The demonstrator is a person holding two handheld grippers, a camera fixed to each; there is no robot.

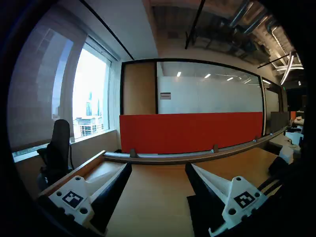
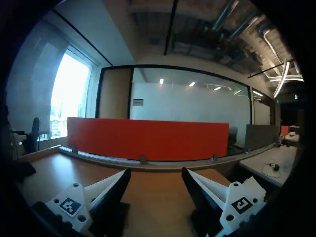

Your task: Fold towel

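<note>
L gripper [image 1: 158, 166], in left gripper view: held about level, low over a wooden desk [image 1: 158, 197], pointing straight at a red divider panel [image 1: 189, 132]. Tongs spread wide, nothing btwn them. Fingers [image 1: 221, 185] are white plastic wedges tapering to a point, w/ black inner faces and a square black-and-white marker [image 1: 245, 199] on each.

R gripper [image 2: 156, 170], in right gripper view: same level pose over the desk, facing the same panel. Tongs also wide apart, gripping nothing.

Desk top is smooth, warm-brown wood grain w/ a metal rail [image 1: 173, 155] along its far edge. The panel looks matte and flat. Behind it: a glass wall [image 1: 209, 89]. A bright window [image 1: 89, 98] and a black office chair [image 1: 59, 150] sit to the left. Exposed pipes [image 2: 233, 27] run across the ceiling.

Can't tell where the towel is.
</note>
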